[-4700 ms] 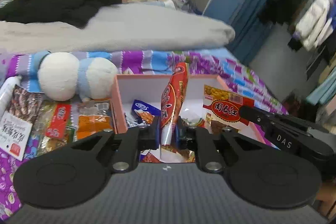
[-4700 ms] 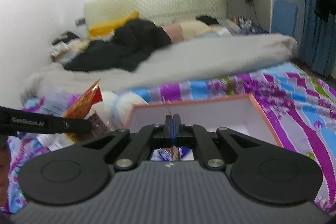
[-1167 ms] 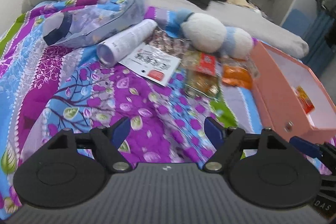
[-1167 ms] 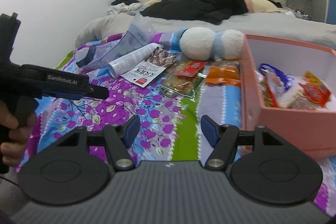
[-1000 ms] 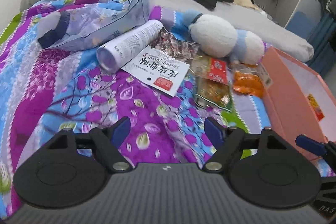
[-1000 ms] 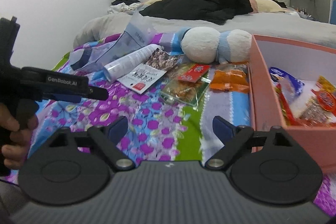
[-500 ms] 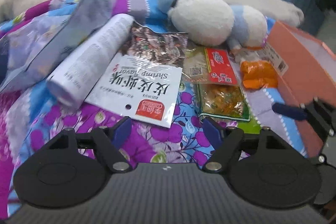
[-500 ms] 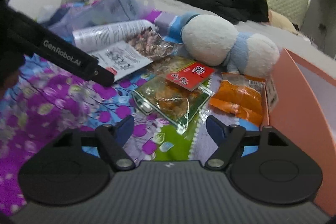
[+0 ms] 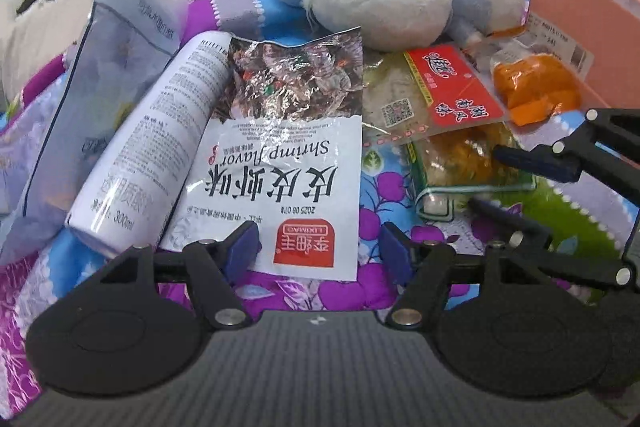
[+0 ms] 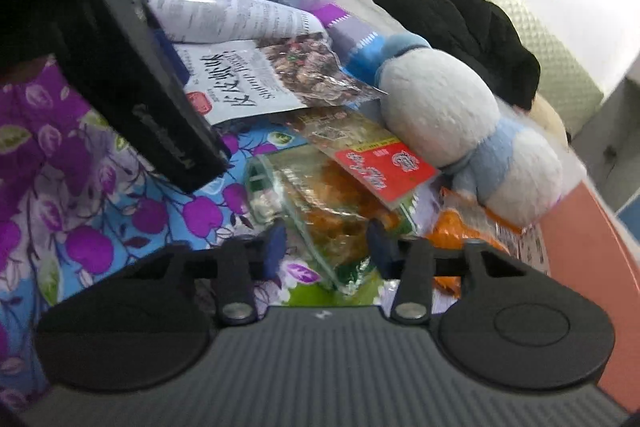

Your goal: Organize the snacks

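Jaws on the right gripper (image 10: 326, 247) have just been closing, narrowed around the clear, green-edged packet of orange snacks (image 10: 320, 211); pad contact I cannot tell. The left gripper (image 9: 318, 253), closing slightly yet wide, has dropped to straddle the white shrimp-flavour foil pouch (image 9: 280, 167). Both lie on the purple floral bedspread (image 9: 344, 287), beside the pink cardboard box (image 9: 580, 27); two pickups look imminent.
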The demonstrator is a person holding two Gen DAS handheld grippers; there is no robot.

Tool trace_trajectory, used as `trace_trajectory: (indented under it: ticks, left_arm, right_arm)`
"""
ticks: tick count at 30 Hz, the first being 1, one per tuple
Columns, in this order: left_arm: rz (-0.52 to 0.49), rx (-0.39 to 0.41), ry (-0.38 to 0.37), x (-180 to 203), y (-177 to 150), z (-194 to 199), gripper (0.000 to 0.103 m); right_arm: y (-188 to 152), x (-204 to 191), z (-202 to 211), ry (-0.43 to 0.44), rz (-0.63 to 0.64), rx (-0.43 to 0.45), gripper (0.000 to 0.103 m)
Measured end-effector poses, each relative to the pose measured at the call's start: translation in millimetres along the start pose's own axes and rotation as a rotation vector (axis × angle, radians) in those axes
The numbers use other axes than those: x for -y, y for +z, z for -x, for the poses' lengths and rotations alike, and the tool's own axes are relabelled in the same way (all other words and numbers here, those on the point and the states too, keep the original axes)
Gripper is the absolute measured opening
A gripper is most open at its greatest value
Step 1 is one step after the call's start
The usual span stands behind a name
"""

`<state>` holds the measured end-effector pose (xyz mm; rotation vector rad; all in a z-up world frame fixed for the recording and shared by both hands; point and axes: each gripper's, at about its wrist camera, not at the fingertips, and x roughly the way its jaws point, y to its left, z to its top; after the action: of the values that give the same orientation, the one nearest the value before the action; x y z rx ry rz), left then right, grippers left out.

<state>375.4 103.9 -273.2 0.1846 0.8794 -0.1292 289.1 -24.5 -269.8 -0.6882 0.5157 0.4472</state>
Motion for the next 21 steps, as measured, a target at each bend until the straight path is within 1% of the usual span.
trace_trajectory:
  ticks: [3,4,5,6,8,9,10,13,16,21]
  left_arm:
    - [-0.002,0.002,-0.001,0.4,1.1,-2.3,0.062]
    - [0.004,0.005,0.002,-0.3,2.4,-2.3,0.052]
    - [0.004,0.005,-0.002,-0.8,3.9,-2.2,0.045]
    - [0.006,0.003,-0.013,-0.3,5.5,-2.1,0.041]
    - [0.021,0.003,-0.034,1.5,6.1,0.1,0.019]
    - [0.032,0.003,-0.045,2.4,6.2,0.9,0.012]
    - [0.052,0.004,-0.049,3.0,6.5,2.3,0.008]
    - [0.101,0.022,-0.052,3.1,3.8,9.6,0.004]
    - [0.157,0.018,-0.058,-0.5,-0.2,17.8,0.003]
    - [0.187,0.022,-0.055,5.8,-7.4,46.6,0.002]
  right_arm:
    - [-0.9,-5.6,1.4,-0.007,0.03,0.0,0.019]
    - [-0.7,-6.0,2.7,-0.007,0.026,0.001,0.017]
    - [-0.7,-5.7,4.7,-0.011,0.023,0.006,0.015]
    - [-0.6,-5.9,6.6,-0.014,0.028,0.008,0.013]
    - [-0.1,-4.7,11.0,-0.017,0.028,0.009,0.012]
    - [-0.1,-3.4,13.6,-0.013,0.024,0.008,0.01]
    - [-0.1,-2.5,15.6,-0.013,0.023,0.009,0.009]
    - [-0.8,0.2,25.1,-0.019,0.021,0.014,0.006]
    - [-4.7,1.2,38.2,-0.019,0.013,0.015,0.006]
    - [-16.7,0.1,64.5,-0.009,0.002,0.008,0.005]
